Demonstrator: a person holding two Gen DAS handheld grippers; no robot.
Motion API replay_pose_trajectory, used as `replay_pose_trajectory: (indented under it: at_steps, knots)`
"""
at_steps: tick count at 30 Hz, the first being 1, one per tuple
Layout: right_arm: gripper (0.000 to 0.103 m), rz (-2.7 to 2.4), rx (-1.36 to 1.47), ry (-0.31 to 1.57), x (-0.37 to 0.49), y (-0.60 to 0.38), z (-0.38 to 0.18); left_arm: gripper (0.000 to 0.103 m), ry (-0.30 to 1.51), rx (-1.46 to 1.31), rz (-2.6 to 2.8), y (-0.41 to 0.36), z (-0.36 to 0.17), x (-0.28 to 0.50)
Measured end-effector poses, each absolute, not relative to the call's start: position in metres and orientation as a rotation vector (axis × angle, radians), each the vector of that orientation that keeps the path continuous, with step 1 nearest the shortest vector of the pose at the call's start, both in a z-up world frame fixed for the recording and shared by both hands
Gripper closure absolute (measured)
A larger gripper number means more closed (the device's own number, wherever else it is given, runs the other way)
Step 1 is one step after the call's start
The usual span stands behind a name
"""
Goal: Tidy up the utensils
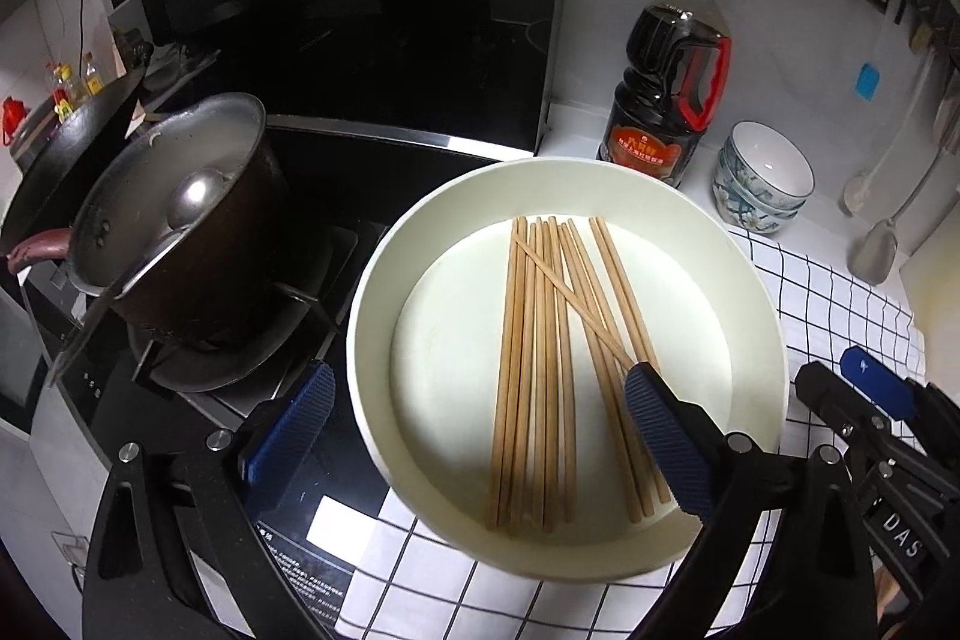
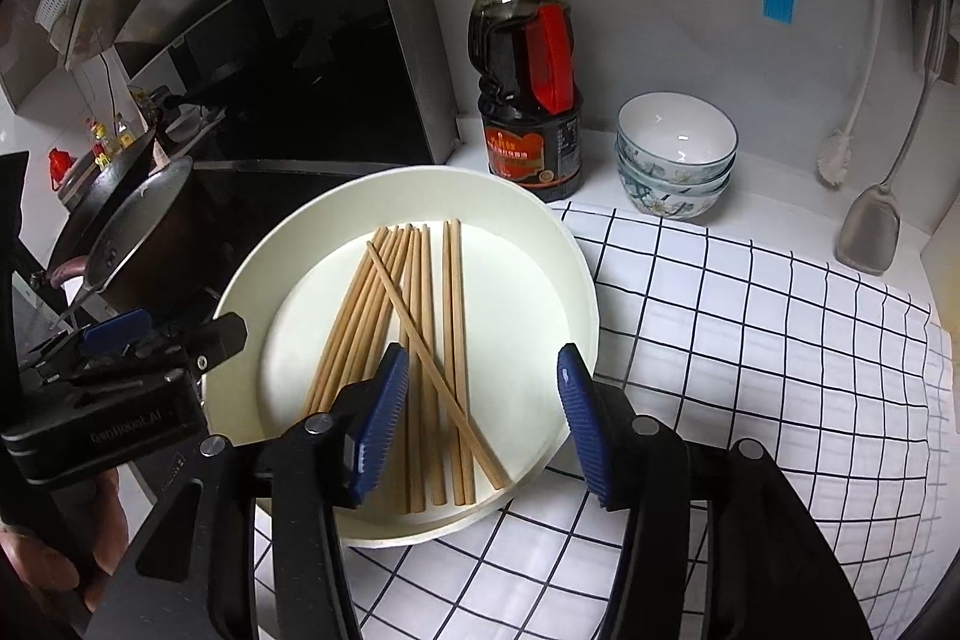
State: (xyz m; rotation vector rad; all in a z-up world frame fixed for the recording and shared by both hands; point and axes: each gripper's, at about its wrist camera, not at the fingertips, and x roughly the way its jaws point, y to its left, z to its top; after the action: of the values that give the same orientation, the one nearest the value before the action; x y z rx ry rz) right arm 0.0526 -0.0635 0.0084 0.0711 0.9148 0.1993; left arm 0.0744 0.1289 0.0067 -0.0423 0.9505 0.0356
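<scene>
Several wooden chopsticks [image 1: 540,340] [image 2: 420,316] lie side by side in a white round basin [image 1: 384,280] [image 2: 540,232], one slanting across the others. My left gripper [image 1: 480,370] hovers above the basin's near side, open wide; its left finger is outside the rim and its right finger over the chopstick ends, with nothing pinched. My right gripper [image 2: 483,351] stands open over the near ends of the chopsticks, its blue pads [image 2: 378,418] clear of them. Each gripper also shows at the edge of the other's view.
A metal pot [image 1: 180,202] with a ladle sits on the stove at left. Behind the basin stand a dark sauce bottle [image 1: 666,100] [image 2: 528,100] and stacked patterned bowls [image 1: 762,172] [image 2: 678,154]. A checked cloth [image 2: 750,340] covers the counter. A spatula [image 2: 867,232] hangs at right.
</scene>
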Motion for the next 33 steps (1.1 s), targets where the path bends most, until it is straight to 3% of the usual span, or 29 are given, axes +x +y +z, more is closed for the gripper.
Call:
replay_pose_trajectory:
  at_steps: [33]
  knots:
    - [0.044,0.196,0.066,0.931,0.033,-0.070,0.021,0.006,0.953,-0.001,0.097,0.118,0.019,0.053]
